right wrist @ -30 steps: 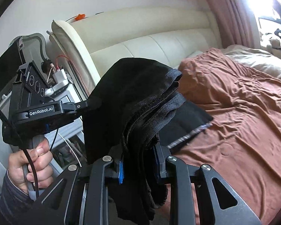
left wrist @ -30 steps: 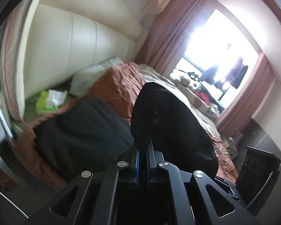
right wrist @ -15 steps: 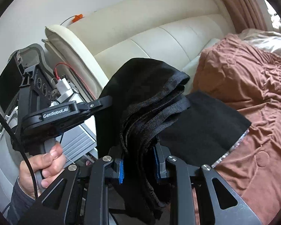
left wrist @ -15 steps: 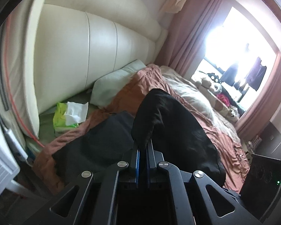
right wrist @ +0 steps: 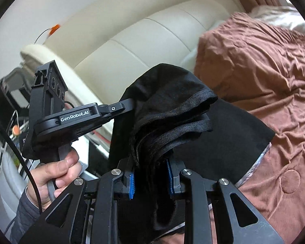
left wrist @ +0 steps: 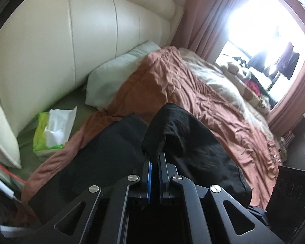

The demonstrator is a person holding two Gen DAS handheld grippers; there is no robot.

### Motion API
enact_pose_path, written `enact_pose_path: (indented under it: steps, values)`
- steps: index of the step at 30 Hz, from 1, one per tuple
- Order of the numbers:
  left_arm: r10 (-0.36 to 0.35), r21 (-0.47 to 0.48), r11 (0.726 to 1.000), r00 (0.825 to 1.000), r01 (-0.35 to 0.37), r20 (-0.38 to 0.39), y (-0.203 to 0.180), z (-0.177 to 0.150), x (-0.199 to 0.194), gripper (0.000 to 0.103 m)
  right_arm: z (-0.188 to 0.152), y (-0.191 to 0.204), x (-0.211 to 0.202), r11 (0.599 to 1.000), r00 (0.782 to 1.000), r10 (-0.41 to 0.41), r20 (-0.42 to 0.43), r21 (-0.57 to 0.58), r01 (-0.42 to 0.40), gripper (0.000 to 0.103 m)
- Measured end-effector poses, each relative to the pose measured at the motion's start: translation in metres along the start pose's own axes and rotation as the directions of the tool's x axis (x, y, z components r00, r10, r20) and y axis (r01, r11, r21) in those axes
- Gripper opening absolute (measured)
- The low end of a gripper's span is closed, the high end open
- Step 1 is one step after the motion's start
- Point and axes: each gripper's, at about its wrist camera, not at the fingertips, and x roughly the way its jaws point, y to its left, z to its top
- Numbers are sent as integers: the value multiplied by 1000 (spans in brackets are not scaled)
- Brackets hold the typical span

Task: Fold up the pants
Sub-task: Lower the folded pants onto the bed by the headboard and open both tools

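A: Where do the pants (left wrist: 185,142) lie relative to the jaws?

B: The left gripper (left wrist: 155,158) is clamped on a thin edge of black cloth; the jaws are almost together. The right gripper (right wrist: 150,174) is clamped on a thick bunch of several layers (right wrist: 172,126), jaws part-way apart. Both held ends hang above the near left of the bed; the rest of the pants lies flat on the brown cover (left wrist: 203,93).

A: What does one view add?

B: The left view alone shows one pillow (left wrist: 116,77), one tissue pack (left wrist: 50,132) and the window (left wrist: 260,24). The right view alone shows one hand (right wrist: 52,174) on the left gripper's handle.

A: Counts?

B: Two grippers, one pair of pants, one headboard (right wrist: 152,40).
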Motion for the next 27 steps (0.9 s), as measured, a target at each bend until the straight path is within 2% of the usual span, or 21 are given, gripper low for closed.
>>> enact_pose_path:
  steps: [2,4,5,6,7,11,15,18,21,25,27]
  values:
    - [6,7,1000,1000,-6,-12,-6,4,14,5,5,-16,4,1000,1000,-11,3,25,10,21]
    - [54,33,998,998,-53,-26,-12,8,30,6,8,-29,7,998,999,-45,0,45,45,26]
    - [90,44,995,995,-88,-48,-13,8,39,8,9,-37,10,996,997,-71,-16,59,71,38]
    - [151,52,988,986,-147,-75,-12,8,49,12,10,-43,15,993,995,-90,-42,75,93,45]
    - [191,42,981,977,-188,-97,-9,6,55,14,10,-52,17,989,991,-112,-66,87,118,58]
    - [213,32,977,973,-211,-93,-4,-1,46,26,9,-80,10,987,988,-121,-98,94,130,60]
    - [224,25,974,972,-223,-66,-6,-6,25,26,11,-86,-9,984,986,-157,-59,74,161,60]
    - [229,30,973,972,-228,-53,-10,-13,13,26,18,-79,-12,989,990,-131,-42,58,133,60]
    - [214,22,977,976,-213,-39,-14,-22,4,26,21,-64,-15,993,993,-120,-16,3,120,56]
    - [199,34,980,980,-198,-31,-19,-39,-5,26,24,-44,-8,993,996,-88,-24,-86,86,20]
    - [201,21,979,979,-201,-32,-14,-47,-5,26,28,-38,-1,987,996,-93,-12,-132,90,19]
